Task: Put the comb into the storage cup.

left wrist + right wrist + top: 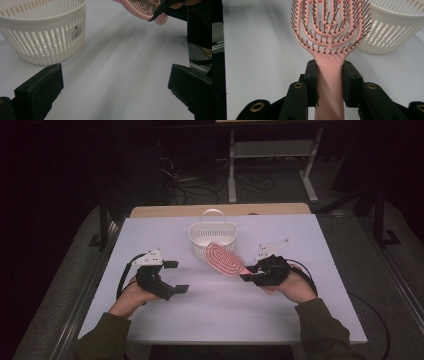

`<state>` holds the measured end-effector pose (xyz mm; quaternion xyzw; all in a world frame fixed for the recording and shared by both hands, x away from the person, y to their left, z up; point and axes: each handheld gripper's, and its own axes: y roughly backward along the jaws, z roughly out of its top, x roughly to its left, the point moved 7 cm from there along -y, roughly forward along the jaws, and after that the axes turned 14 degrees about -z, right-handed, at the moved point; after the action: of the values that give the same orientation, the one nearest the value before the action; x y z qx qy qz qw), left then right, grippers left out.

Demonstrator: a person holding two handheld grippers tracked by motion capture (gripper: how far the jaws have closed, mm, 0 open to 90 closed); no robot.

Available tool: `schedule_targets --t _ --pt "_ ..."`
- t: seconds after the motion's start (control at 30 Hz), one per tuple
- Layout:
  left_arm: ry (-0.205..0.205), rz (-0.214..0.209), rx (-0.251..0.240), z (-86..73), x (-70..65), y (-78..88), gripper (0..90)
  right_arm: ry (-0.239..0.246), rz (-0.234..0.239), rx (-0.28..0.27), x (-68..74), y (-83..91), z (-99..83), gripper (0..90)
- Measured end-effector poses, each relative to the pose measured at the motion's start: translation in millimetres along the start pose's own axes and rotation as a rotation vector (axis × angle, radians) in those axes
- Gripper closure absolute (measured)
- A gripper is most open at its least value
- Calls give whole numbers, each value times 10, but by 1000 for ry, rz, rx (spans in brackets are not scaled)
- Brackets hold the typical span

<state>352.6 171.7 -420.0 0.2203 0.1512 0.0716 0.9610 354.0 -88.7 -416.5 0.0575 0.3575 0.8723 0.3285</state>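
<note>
Pink hairbrush (329,32) handle clamped in right tongs (329,82), seemingly airborne.

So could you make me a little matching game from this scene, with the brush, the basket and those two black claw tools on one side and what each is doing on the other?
Things:
1. hairbrush
2. basket
3. left gripper
4. right gripper

States:
A. jaws wide apart, nothing between them
B. white, slatted, standing on the table
C. pink, held by its handle above the table
D. jaws clamped on a pink handle

Pairs: 1-C, 2-B, 3-A, 4-D
</note>
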Motion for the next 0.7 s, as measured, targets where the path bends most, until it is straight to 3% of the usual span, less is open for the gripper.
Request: schedule_targets --t 0.3,0.7 --pt "-7 -14 -12 152 41 -41 0 -4 4 -9 -37 -41 77 688" --pt "30 -22 13 109 53 -162 0 -2 5 3 5 -91 62 688"
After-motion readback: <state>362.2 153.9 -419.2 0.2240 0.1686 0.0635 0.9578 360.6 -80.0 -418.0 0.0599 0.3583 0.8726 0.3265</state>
